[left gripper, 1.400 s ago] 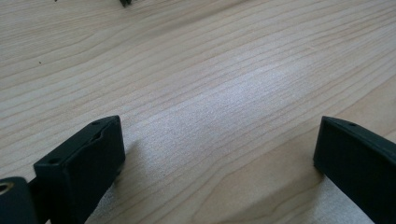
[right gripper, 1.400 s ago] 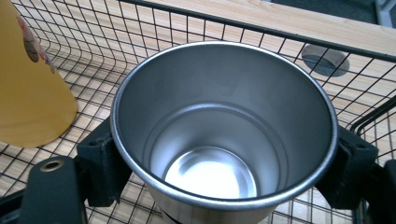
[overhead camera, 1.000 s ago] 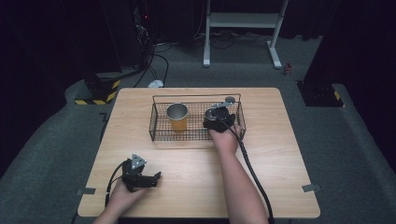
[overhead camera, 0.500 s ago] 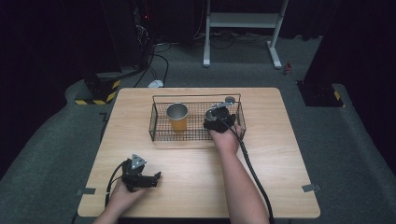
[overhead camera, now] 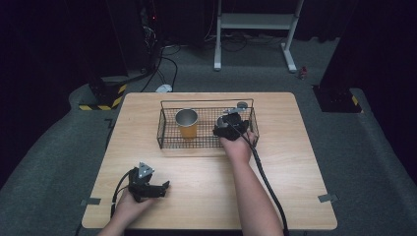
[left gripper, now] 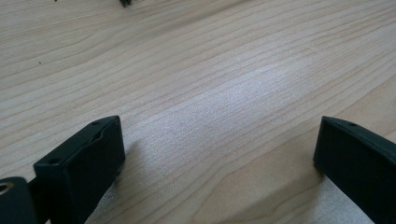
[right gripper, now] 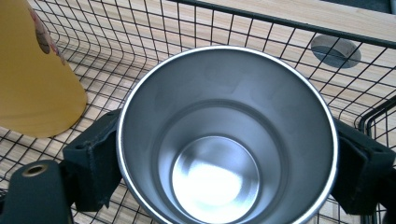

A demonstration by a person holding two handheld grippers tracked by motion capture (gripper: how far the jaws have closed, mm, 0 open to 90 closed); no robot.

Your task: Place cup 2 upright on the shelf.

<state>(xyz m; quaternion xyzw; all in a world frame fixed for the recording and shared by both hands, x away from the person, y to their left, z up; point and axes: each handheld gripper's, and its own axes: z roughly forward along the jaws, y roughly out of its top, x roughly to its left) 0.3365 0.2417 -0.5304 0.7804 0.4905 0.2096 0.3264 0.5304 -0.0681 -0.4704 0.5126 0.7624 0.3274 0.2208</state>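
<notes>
My wire basket (overhead camera: 164, 129) holds a yellow cup (overhead camera: 187, 123) and an empty steel cup (right gripper: 226, 135), upright near its right end. My right gripper (overhead camera: 230, 125) clamps that steel cup, forearm stretched forward. My left gripper (overhead camera: 160, 189) rests on the table (overhead camera: 295, 162), jaws wide, empty.

It looked like a lab or recording studio: a lone wooden surface (overhead camera: 206, 196) stood on grey carpet (overhead camera: 59, 167), ringed by dark curtains, cables (overhead camera: 167, 64), hazard-striped tape (overhead camera: 105, 103) and a white stand (overhead camera: 255, 29).
</notes>
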